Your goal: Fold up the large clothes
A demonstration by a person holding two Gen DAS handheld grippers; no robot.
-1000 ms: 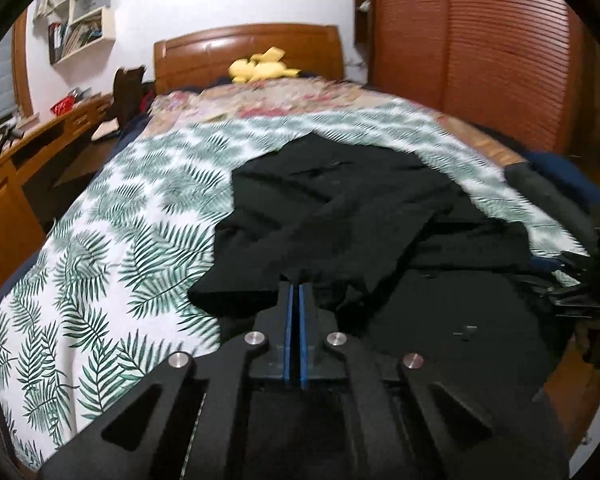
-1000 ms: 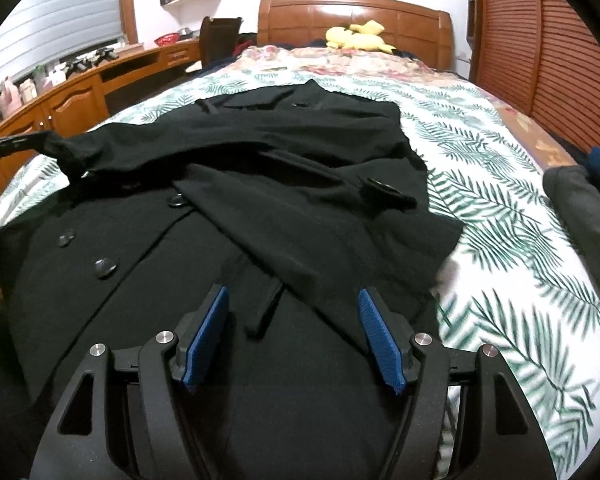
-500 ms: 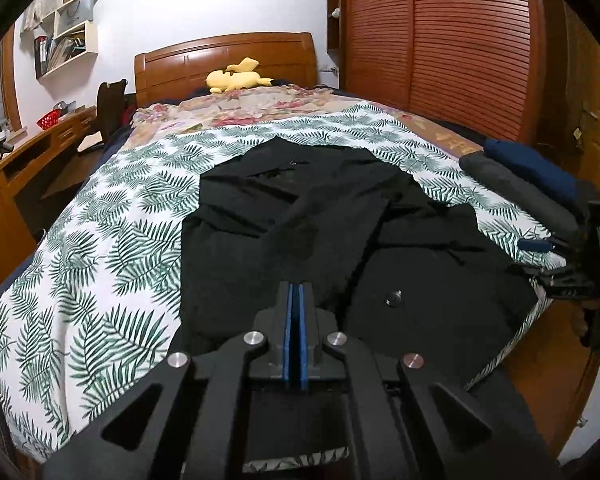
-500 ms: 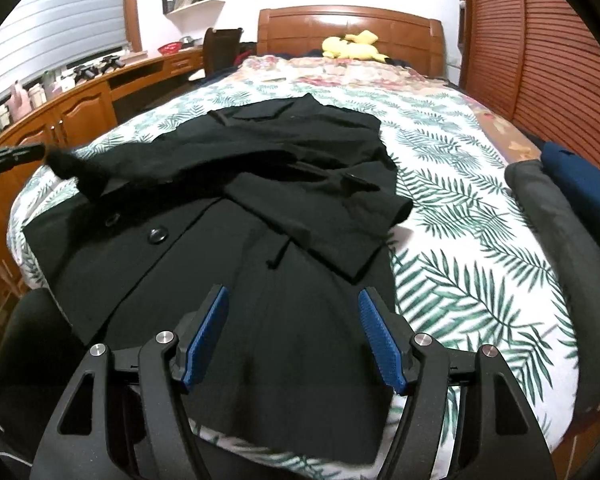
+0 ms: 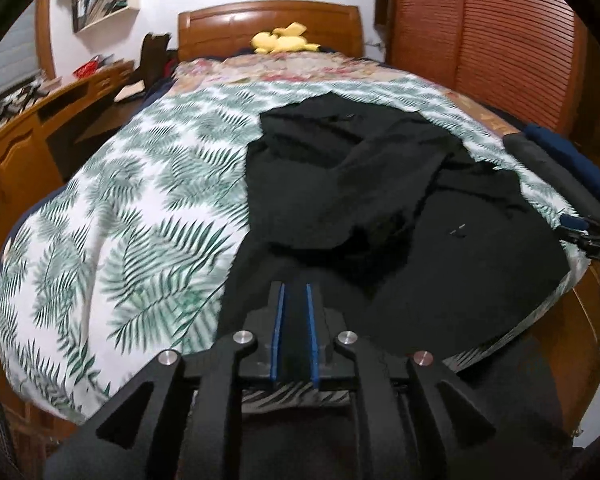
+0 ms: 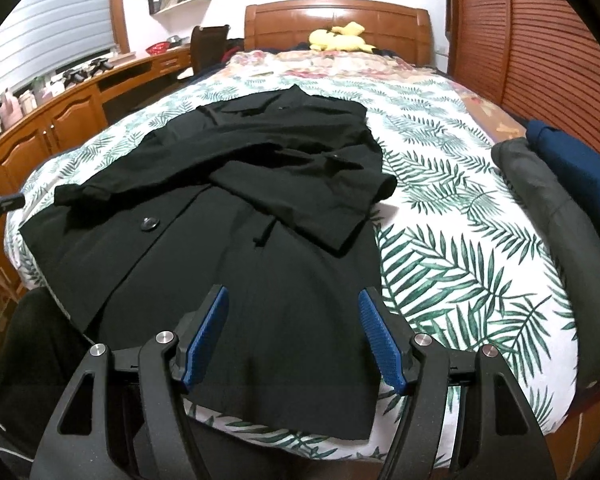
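A large black coat [image 6: 260, 208] lies spread on the leaf-print bedspread [image 6: 460, 240], both sleeves folded across its front, hem hanging over the bed's foot. It also shows in the left wrist view [image 5: 380, 200]. My left gripper [image 5: 295, 300] hovers above the coat's near left edge, jaws slightly apart with nothing between them. My right gripper [image 6: 294, 320] is wide open and empty above the coat's hem. The left gripper's tip shows at the far left of the right wrist view [image 6: 0, 202], beside the sleeve cuff.
Folded grey [image 6: 548, 208] and navy [image 6: 572, 160] garments lie along the bed's right edge. A wooden desk [image 6: 60, 120] runs along the left, a louvred wardrobe [image 6: 540, 40] on the right. A yellow plush toy [image 6: 340, 40] sits by the headboard.
My left gripper let go of the sleeve and its jaws parted slightly; the sleeve now lies on the coat. Both grippers drew back toward the foot of the bed.
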